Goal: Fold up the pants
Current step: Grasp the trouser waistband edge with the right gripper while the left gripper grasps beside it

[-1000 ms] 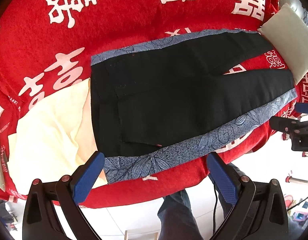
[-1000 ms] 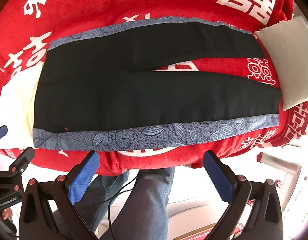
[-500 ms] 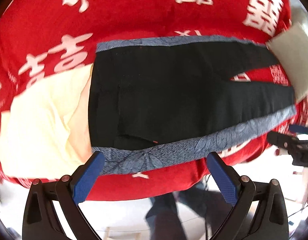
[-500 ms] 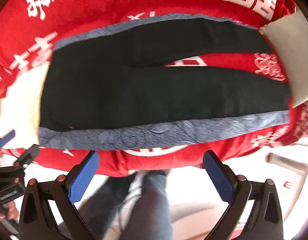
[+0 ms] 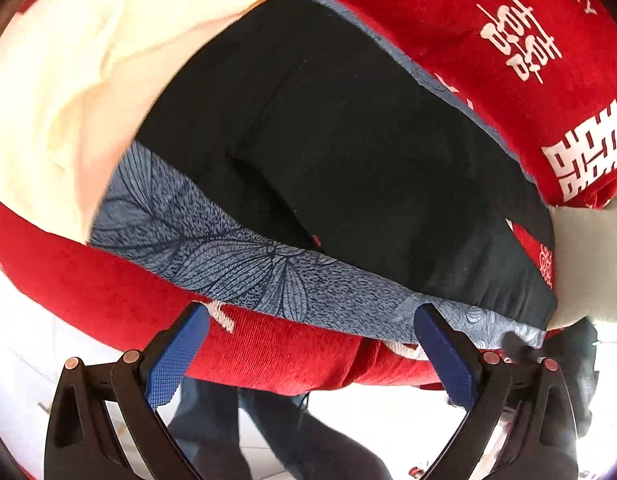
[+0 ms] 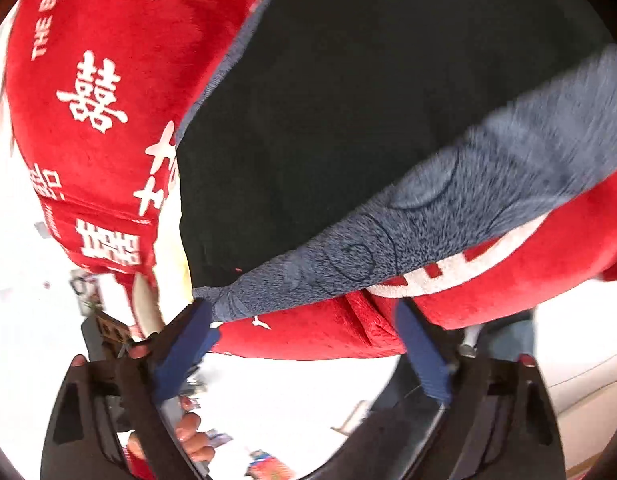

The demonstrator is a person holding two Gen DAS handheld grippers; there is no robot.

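Observation:
Black pants [image 5: 368, 152] with blue-grey leaf-patterned side stripes [image 5: 244, 264] lie flat on a red blanket [image 5: 292, 352]. My left gripper [image 5: 308, 316] is open, low over the blanket's near edge, its fingertips [image 5: 188, 324] just short of the near stripe. In the right wrist view the pants [image 6: 348, 120] fill the frame and the near stripe [image 6: 428, 216] runs diagonally. My right gripper [image 6: 302, 308] has its jaws closing. The stripe's corner [image 6: 212, 294] sits just past its left fingertip [image 6: 198, 316]. Only the blanket's edge [image 6: 308, 336] shows between the pads, and they press on nothing.
A cream cloth [image 5: 68, 92] lies under the pants' waist end. A pale pillow [image 5: 588, 264] sits by the leg ends. The person's jeans-clad legs [image 5: 236, 420] stand below the blanket's edge on a white floor. A hand [image 6: 188, 436] shows low in the right wrist view.
Both grippers have dropped toward the near edge of the pants and rolled, so the pants look much larger and tilted. The right gripper's jaws have narrowed a little.

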